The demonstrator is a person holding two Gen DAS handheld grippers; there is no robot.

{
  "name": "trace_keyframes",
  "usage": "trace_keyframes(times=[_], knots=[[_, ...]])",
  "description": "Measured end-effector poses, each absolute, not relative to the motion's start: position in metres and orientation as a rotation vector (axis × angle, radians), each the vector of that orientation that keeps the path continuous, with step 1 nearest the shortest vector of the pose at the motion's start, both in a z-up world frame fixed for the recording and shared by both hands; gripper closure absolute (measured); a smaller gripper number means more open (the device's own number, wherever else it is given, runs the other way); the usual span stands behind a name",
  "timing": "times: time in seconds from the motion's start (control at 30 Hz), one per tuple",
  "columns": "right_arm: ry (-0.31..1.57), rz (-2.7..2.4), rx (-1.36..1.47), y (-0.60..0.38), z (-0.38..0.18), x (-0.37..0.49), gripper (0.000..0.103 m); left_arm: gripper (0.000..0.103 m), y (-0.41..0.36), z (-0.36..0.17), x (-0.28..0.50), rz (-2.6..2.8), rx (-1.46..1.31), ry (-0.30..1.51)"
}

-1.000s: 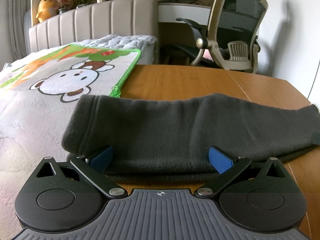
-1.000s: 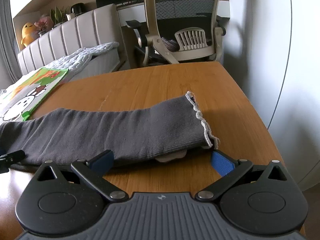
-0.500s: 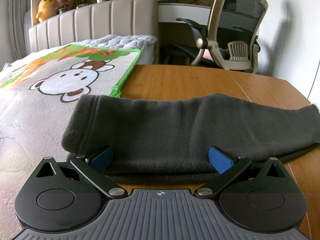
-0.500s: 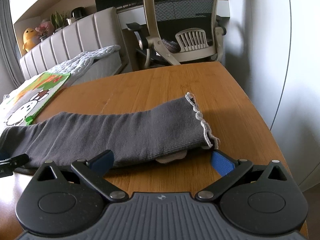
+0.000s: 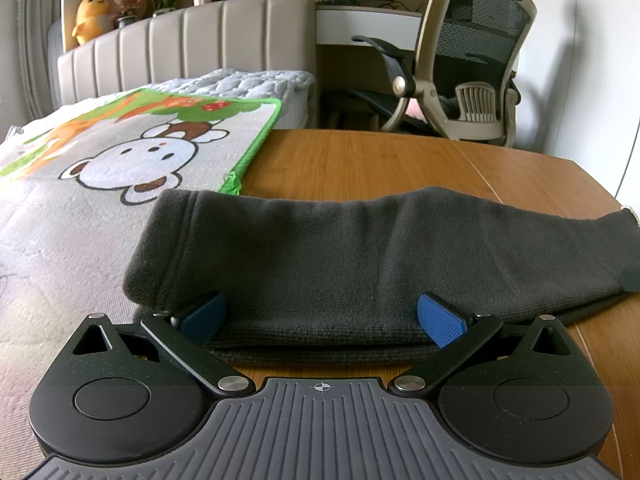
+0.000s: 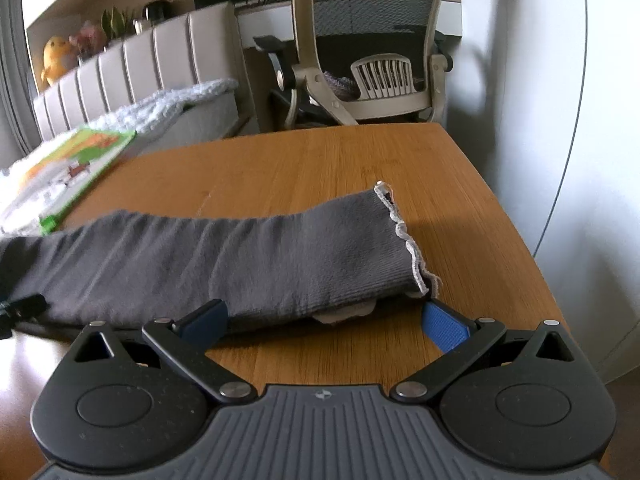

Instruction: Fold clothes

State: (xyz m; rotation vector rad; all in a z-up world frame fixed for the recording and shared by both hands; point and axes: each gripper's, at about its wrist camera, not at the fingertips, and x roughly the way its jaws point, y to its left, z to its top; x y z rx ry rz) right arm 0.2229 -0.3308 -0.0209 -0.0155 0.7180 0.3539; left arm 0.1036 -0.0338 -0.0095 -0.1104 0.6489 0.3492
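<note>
Both grippers spread wide at the garment's near edge

The left gripper and right gripper, blue ribbed pads wide apart, are held empty; a folded dark grey knit garment, white-scalloped at 2 o'clock, is laid across the wooden table.

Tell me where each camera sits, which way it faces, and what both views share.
Left wrist: low on the left gripper, facing the grey garment end nearest the monkey mat; jaws open.
Right wrist: low on the right gripper, facing the garment's white-trimmed end; jaws open.
Shared: garment, wooden table, office chair.
</note>
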Motion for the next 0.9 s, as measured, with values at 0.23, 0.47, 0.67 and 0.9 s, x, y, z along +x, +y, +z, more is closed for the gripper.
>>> trace_keyframes(times=[0.23, 0.47, 0.67, 0.9], knots=[[0.721, 0.352, -0.034, -0.3294, -0.0209, 0.2222, 0.0, 0.0, -0.0336, -0.0095, 0.1037, 0.349, -0.11, 0.649], [0.721, 0.343, -0.046, -0.3274, -0.021, 0.2222, 0.0, 0.0, -0.0336, -0.0097, 0.1035, 0.349, -0.11, 0.649], [0.721, 0.343, -0.049, -0.3264, -0.0214, 0.2223, 0.0, 0.0, -0.0333, -0.0097, 0.1037, 0.349, -0.11, 0.649], [0.722, 0.347, -0.052, -0.3255, -0.0214, 0.2232, 0.0, 0.0, -0.0333, -0.0097, 0.1039, 0.349, -0.11, 0.649]])
